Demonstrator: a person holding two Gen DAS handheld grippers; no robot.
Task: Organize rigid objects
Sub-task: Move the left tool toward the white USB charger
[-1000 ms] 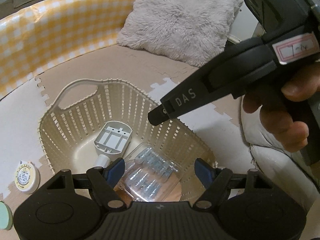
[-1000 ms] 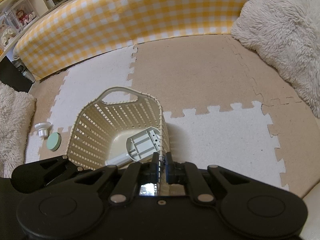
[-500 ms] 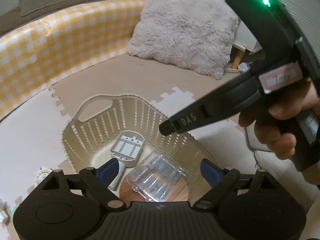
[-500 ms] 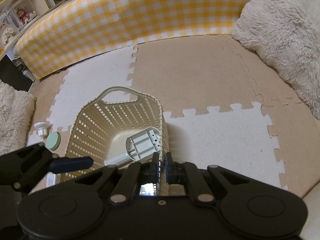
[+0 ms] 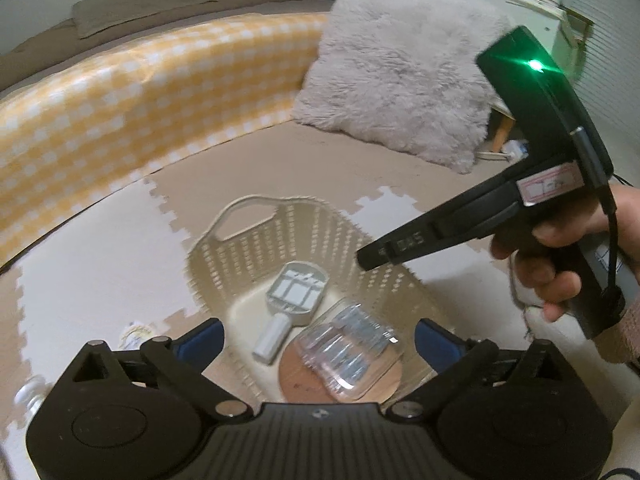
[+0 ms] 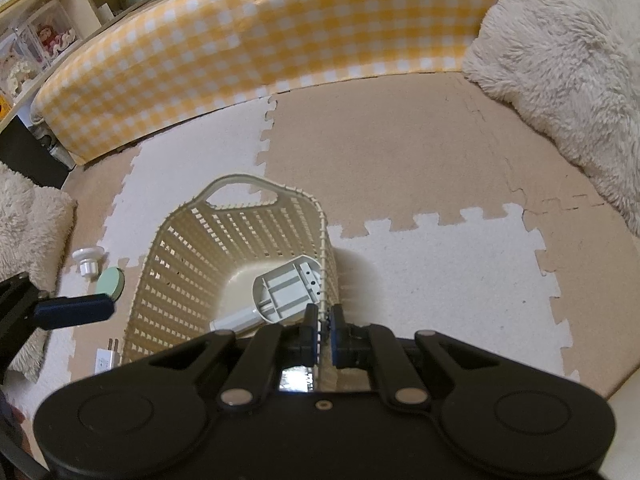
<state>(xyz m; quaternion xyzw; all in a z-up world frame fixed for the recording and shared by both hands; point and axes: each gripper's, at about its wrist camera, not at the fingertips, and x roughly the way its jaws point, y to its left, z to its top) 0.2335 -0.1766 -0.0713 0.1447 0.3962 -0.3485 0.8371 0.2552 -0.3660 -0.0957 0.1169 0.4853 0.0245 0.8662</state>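
A: Right, our right gripper [image 6: 324, 322] has its jaws pinched tight on the basket [image 6: 240, 240] wall, steadying it.

B: And our left gripper [image 5: 318, 334] hangs wide, empty, over the basket. The loose plug [image 6: 106, 358], green disc [image 6: 111, 283] and white knob [image 6: 88, 262] lie on the floor to its left, nearer our left.

Right gripper [image 6: 320, 320] body hides the basket's [image 6: 180, 272] near end.
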